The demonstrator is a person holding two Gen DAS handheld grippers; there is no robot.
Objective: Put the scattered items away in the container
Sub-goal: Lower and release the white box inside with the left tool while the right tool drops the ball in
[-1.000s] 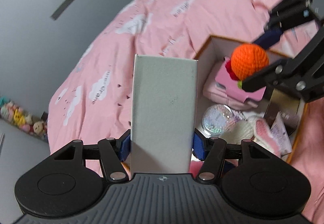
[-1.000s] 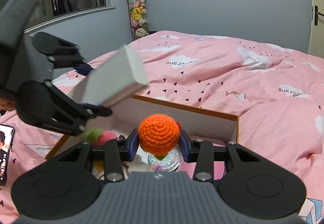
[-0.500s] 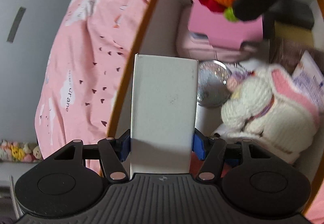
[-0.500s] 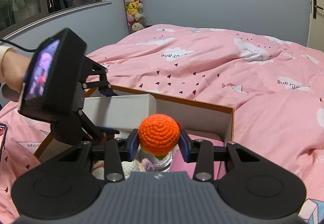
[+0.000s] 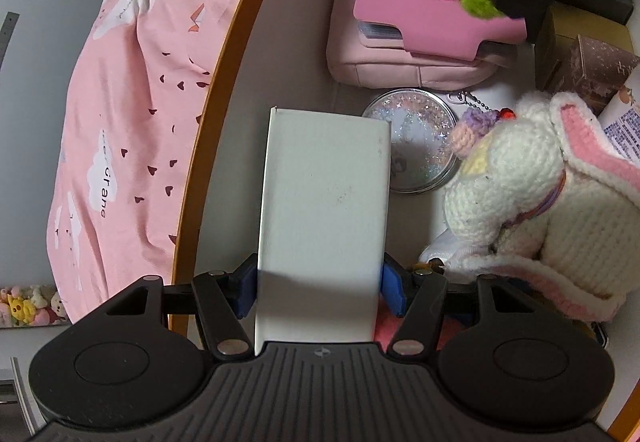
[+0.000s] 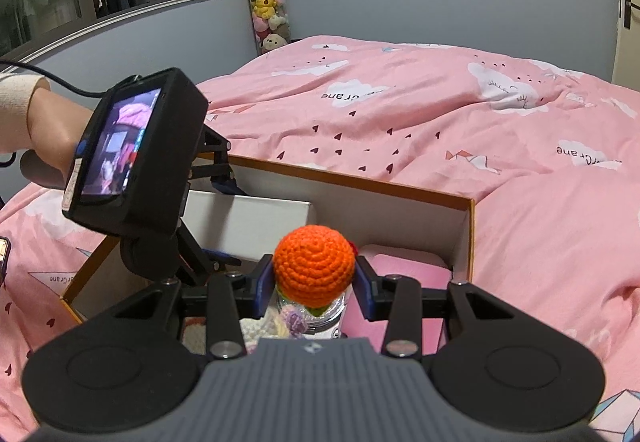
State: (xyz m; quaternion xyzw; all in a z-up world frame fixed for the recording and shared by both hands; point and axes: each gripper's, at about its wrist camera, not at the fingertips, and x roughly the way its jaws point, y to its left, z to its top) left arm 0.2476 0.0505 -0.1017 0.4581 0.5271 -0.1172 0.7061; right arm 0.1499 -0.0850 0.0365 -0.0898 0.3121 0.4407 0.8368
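Left wrist: left gripper (image 5: 318, 284) clamps white box (image 5: 324, 202) at frame centre, inside container (image 5: 216, 98), beside glitter disc (image 5: 412, 140) | Right wrist: right gripper (image 6: 314, 284) grips orange ball (image 6: 314, 266) at lower centre, above container (image 6: 466, 230) on pink bed (image 6: 440, 114).

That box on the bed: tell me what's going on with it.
A person is tidying items into the open box with a handheld gripper in each hand. The left gripper, jaws shut on a white carton, holds it inside the box by the left wall. The right gripper grips an orange crochet ball above the box. A crochet bunny, glitter mirror and pink pouch already lie inside.
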